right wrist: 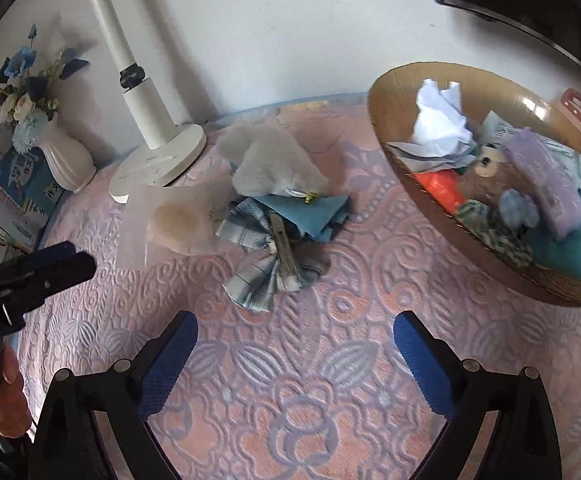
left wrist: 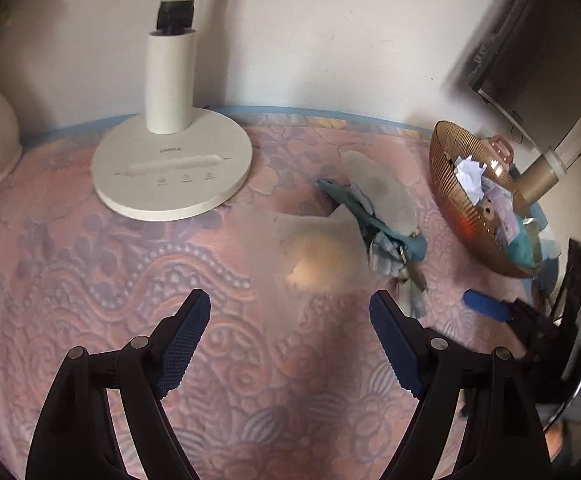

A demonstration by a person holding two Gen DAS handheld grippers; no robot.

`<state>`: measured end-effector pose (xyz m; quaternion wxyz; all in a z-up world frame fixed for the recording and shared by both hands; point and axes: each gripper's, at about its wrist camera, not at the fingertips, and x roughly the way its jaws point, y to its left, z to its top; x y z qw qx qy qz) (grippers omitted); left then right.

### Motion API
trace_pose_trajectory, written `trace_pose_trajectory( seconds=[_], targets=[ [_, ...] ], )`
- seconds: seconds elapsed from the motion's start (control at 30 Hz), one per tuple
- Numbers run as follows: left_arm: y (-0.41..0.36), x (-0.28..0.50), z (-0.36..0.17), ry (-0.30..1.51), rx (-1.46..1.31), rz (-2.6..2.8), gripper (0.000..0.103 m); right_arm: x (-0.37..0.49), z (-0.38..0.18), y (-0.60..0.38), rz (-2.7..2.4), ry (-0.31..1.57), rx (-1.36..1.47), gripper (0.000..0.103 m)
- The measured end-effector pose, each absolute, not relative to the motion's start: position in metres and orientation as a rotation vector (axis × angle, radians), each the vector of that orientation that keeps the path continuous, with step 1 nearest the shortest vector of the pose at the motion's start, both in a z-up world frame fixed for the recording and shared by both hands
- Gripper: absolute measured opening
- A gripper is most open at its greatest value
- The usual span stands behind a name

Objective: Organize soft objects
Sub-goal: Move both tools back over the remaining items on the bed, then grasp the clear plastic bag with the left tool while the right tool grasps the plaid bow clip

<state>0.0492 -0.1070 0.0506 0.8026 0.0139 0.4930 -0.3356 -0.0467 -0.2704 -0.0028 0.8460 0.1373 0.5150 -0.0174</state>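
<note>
We list the left tongs (left wrist: 290, 312): jaws wide apart, nothing between them, poised above the patterned pink counter (left wrist: 110, 280). We list the right tongs (right wrist: 295, 334): likewise spread, empty, over the same cloth.

Soft items still loose on the counter, in the right wrist view: a teal cloth (right wrist: 314, 214) at 12 o'clock from the right tongs, touching a blue-grey striped cloth (right wrist: 258, 276) that lies just nearer, with a pale gauzy pouch (right wrist: 274, 164) on the far side and a translucent pad (right wrist: 174, 220) at 11 o'clock.

We note the gold basket (right wrist: 394, 120) at 2 o'clock, holding a white crumpled piece (right wrist: 438, 120), a lilac plush (right wrist: 542, 176) and other soft things.

Fixtures: a white lamp base (left wrist: 170, 168) at 11 o'clock in the left view; a ribbed vase (right wrist: 70, 160) with blue flowers beyond it.
</note>
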Motion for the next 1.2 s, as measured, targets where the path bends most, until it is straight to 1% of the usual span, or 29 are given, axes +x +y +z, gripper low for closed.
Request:
trace_pose_trajectory(
  seconds=[0.13, 0.17, 0.3, 0.33, 0.4, 0.43, 0.47, 0.5, 0.53, 0.57, 0.63, 0.77, 0.87, 1.0, 1.13, 1.2],
  targets=[
    [-0.136, 0.07, 0.031, 1.107, 0.016, -0.74, 0.081, -0.026, -0.022, -0.258, -0.006, 1.092, 0.255, 0.086],
    [-0.144, 0.073, 0.027, 1.116, 0.022, -0.751, 0.081, -0.022, -0.026, -0.257, -0.008, 1.096, 0.243, 0.082],
    [-0.169, 0.076, 0.014, 1.105, 0.077, -0.738, 0.081, -0.01, -0.033, -0.253, -0.028, 1.057, 0.176, 0.076],
    [-0.171, 0.075, 0.012, 1.092, 0.09, -0.736, 0.078, -0.008, -0.033, -0.252, -0.031, 1.045, 0.166, 0.071],
    [-0.173, 0.073, 0.014, 1.058, 0.11, -0.734, 0.072, -0.008, -0.035, -0.25, -0.044, 1.02, 0.151, 0.069],
    [-0.172, 0.071, 0.015, 1.053, 0.109, -0.738, 0.064, -0.009, -0.035, -0.249, -0.057, 1.011, 0.138, 0.064],
    [-0.171, 0.07, 0.015, 1.051, 0.107, -0.735, 0.055, -0.01, -0.033, -0.249, -0.063, 1.004, 0.135, 0.057],
    [-0.169, 0.069, 0.015, 1.053, 0.107, -0.732, 0.051, -0.011, -0.033, -0.25, -0.059, 0.997, 0.142, 0.053],
    [-0.165, 0.067, 0.016, 1.054, 0.099, -0.736, 0.046, -0.012, -0.032, -0.252, -0.047, 0.992, 0.153, 0.041],
    [-0.161, 0.066, 0.017, 1.057, 0.091, -0.739, 0.044, -0.014, -0.032, -0.254, -0.037, 0.989, 0.17, 0.03],
    [-0.15, 0.059, 0.018, 1.063, 0.081, -0.73, 0.044, -0.019, -0.031, -0.256, -0.021, 0.99, 0.188, 0.025],
    [-0.127, 0.038, 0.024, 1.049, 0.068, -0.731, 0.044, -0.039, -0.025, -0.256, 0.021, 0.99, 0.22, 0.021],
    [-0.108, 0.016, 0.028, 1.046, 0.048, -0.748, 0.044, -0.064, -0.018, -0.257, 0.074, 0.987, 0.258, 0.021],
    [-0.096, -0.011, 0.03, 1.03, 0.032, -0.765, 0.044, -0.101, -0.007, -0.251, 0.099, 0.974, 0.219, 0.021],
    [-0.092, -0.029, 0.023, 1.02, -0.004, -0.79, 0.044, -0.132, -0.003, -0.245, 0.085, 0.996, 0.159, 0.021],
    [-0.091, -0.035, 0.017, 0.997, 0.013, -0.781, 0.044, -0.141, -0.004, -0.247, 0.113, 1.014, 0.188, 0.021]
  ],
)
